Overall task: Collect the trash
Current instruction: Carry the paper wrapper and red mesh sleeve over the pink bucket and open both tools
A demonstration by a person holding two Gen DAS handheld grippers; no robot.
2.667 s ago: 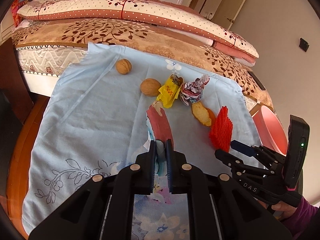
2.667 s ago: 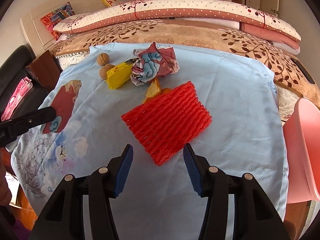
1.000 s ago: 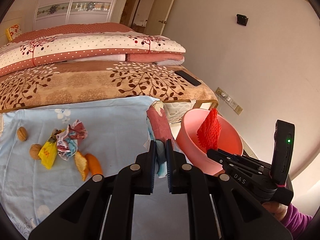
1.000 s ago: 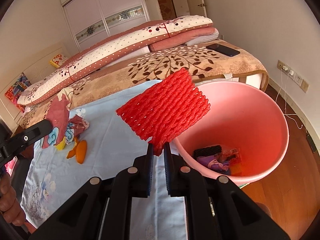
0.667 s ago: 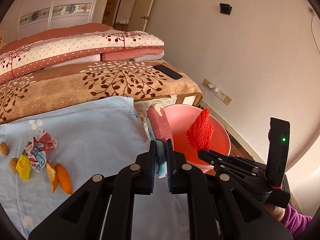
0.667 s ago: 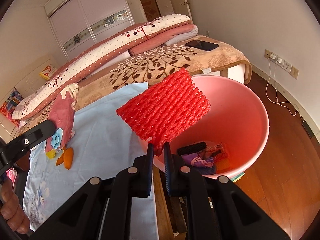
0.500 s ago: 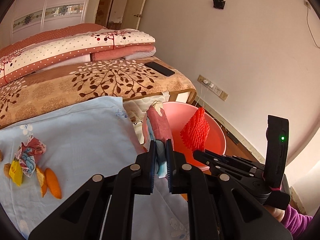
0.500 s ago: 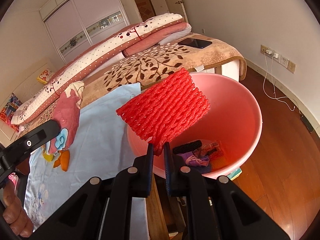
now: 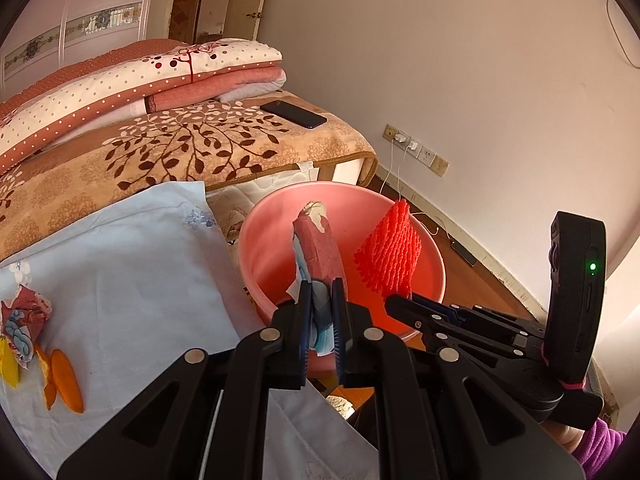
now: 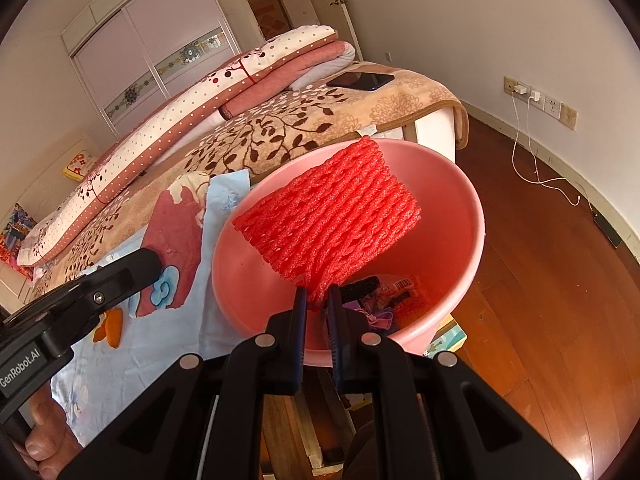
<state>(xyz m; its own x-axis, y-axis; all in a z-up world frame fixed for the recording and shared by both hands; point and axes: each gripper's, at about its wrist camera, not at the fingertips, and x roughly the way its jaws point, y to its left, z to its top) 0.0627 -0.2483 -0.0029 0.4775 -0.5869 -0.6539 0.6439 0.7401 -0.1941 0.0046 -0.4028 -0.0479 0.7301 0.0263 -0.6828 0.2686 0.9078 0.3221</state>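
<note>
Over the pink basin (image 10: 472, 216) we've got both grippers hanging with stuff in them. Our right gripper (image 10: 318, 300) is clamped on one corner of the red foam net (image 10: 328, 220), and the net sticks up and out above the basin's opening, not touching the rim as far as we can tell. Our left gripper (image 9: 320, 300) is pinched tight on a pink-and-blue wrapper (image 9: 318, 248), which stands upright out of the jaws with its top end over the near-left part of the basin. In the right wrist view that same wrapper sits just beside the basin's left edge, over the light blue cloth (image 10: 168, 332).

Inside the basin there's already some trash at the bottom (image 10: 384, 296), dark and purple bits plus something with a printed label, too jumbled to name properly.

Back on the cloth, well apart from the basin, we can see orange peel pieces (image 9: 64, 380), a crumpled wrapper (image 9: 24, 320) and a yellow scrap (image 9: 8, 368) at the left edge of the left wrist view.

Behind all that is the bed with a leaf-pattern blanket (image 9: 160, 156), a folded dotted quilt (image 9: 120, 80) and a dark phone (image 9: 294, 114) lying near the blanket's corner. A charger cable (image 10: 528, 148) hangs from the wall socket down to the wood floor (image 10: 560, 320).
</note>
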